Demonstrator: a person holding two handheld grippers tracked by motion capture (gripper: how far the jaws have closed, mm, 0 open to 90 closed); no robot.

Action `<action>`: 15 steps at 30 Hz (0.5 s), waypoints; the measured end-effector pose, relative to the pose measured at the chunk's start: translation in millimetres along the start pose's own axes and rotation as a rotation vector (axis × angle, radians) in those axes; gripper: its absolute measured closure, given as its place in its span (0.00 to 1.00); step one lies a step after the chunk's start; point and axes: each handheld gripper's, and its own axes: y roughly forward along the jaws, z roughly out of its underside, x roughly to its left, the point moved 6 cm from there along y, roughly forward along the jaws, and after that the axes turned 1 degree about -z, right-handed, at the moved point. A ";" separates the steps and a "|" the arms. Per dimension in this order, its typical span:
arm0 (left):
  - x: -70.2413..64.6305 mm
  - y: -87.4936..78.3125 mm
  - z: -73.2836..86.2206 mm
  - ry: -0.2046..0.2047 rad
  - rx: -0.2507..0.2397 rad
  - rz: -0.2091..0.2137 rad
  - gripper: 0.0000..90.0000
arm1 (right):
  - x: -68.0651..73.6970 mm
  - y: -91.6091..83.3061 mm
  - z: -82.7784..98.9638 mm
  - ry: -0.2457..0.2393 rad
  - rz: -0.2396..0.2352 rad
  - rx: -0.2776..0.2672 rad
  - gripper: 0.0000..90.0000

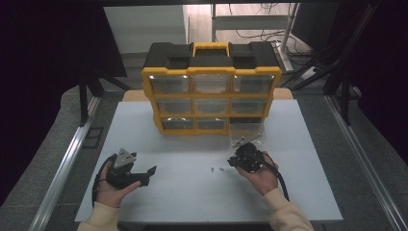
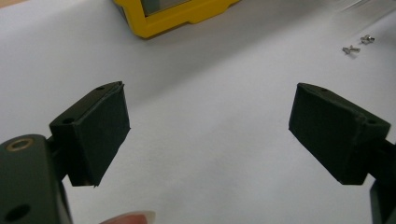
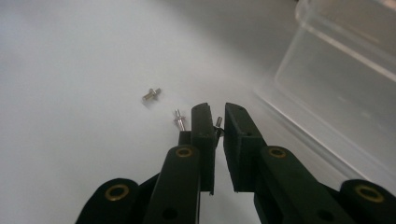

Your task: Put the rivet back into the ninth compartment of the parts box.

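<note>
the right gripper (image 3: 219,122) has its fingers nearly closed on a small screw (image 3: 218,122), near the middle of the white table (image 1: 192,192), just in front of a clear plastic drawer (image 3: 345,93). two more screws (image 3: 152,94) lie just beside it. the left gripper (image 2: 208,135) hovers near the table's front left corner, fingers wide open and empty.

A drawer cabinet (image 1: 211,89) stands at the table's (image 1: 159,197) far side (a clear bin (image 1: 247,134) before it); screws (image 1: 216,169) lie nearer.
</note>
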 end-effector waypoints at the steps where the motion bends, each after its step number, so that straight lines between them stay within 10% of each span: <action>1: 0.1 0.1 0.1 0.000 0.001 0.000 0.14 | 0.1 -3.5 -2.0 -0.002 -0.001 -0.010 0.92; 15: 0.0 0.5 0.3 0.001 0.005 0.000 0.14 | -4.6 -25.7 -12.7 0.004 -0.003 -0.076 0.92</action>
